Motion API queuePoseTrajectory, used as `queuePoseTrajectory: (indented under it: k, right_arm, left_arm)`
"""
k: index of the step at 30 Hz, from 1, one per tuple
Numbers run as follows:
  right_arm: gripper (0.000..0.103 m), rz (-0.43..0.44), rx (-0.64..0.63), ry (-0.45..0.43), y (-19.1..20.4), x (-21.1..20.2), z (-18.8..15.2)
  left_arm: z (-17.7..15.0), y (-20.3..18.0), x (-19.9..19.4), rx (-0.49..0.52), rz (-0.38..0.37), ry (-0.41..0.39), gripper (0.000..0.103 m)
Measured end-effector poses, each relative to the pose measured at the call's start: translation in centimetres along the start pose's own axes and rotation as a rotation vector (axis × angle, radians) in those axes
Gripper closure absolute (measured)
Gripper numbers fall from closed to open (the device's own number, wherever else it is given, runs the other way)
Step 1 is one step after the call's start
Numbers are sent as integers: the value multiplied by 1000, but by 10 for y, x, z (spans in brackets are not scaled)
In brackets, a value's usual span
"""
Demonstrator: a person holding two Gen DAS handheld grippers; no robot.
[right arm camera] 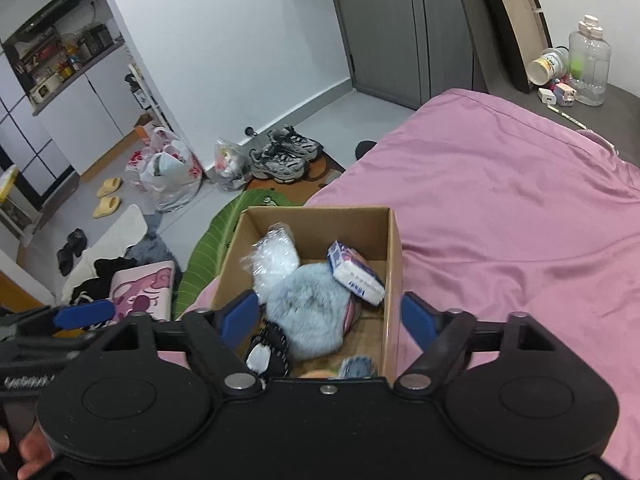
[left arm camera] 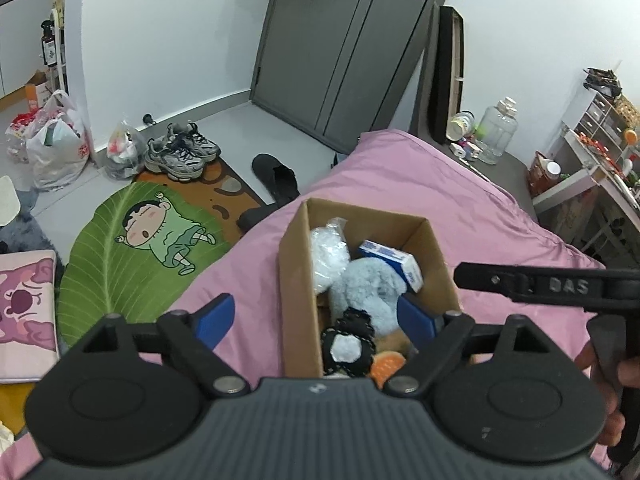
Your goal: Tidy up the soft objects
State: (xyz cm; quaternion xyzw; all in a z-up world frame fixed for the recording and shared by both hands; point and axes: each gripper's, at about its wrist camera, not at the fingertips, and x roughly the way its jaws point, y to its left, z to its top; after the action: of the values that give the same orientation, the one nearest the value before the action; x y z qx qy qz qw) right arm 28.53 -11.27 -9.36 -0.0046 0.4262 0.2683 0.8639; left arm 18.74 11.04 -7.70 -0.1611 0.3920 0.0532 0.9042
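Observation:
A cardboard box [left arm camera: 298, 280] [right arm camera: 394, 264] stands on the pink bed sheet [left arm camera: 460, 208] [right arm camera: 520, 200]. Inside lie a fluffy pale blue plush [left arm camera: 366, 290] [right arm camera: 308, 312], a clear bag of white stuffing [left arm camera: 330, 252] [right arm camera: 274, 256], a blue-and-white tissue pack [left arm camera: 394, 262] [right arm camera: 356, 274], a black-and-white knitted toy [left arm camera: 348, 344] [right arm camera: 268, 350] and an orange soft piece [left arm camera: 386, 364]. My left gripper [left arm camera: 316, 320] is open and empty, straddling the box's left wall. My right gripper [right arm camera: 330, 318] is open and empty above the box; it also shows in the left wrist view [left arm camera: 540, 284].
A green leaf-shaped rug [left arm camera: 132, 248] [right arm camera: 212, 248], grey sneakers [left arm camera: 182, 152] [right arm camera: 286, 156], a black slipper [left arm camera: 278, 178] and plastic bags [left arm camera: 56, 148] [right arm camera: 170, 172] lie on the floor left of the bed. A pink cushion [left arm camera: 24, 308] [right arm camera: 140, 292] lies nearby. A nightstand holds a clear jug [left arm camera: 496, 132] [right arm camera: 588, 60].

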Motion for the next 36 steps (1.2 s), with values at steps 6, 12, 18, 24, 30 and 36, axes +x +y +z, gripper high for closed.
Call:
queuePoseTrajectory:
  k: [6,12,18,24,30,36]
  right_arm:
    - [1,16,16,-45,-1,-37,-10]
    - [0,12,12,-79,-2,-70,-24]
    - [0,0,7,-118,-6,-97,-43]
    - [0,10,18,-148,-15,-125,-59]
    - [0,22,22,-175,-28,-146,-70]
    - [0,38,3,-198,-35,-167,-85]
  left_arm:
    - [-4,-11,-26,47,-20,-15,4]
    - [-14,-24,-52,100,-42,-35,0]
    - [-23,-34,-79,135,-35,-54,0]
    - [-34,-41,-103,159,-38,-61,0]
    - [-50,-49,-125,168,-31,-83,0]
    - [-67,-56,-143,150,3,-96,0]
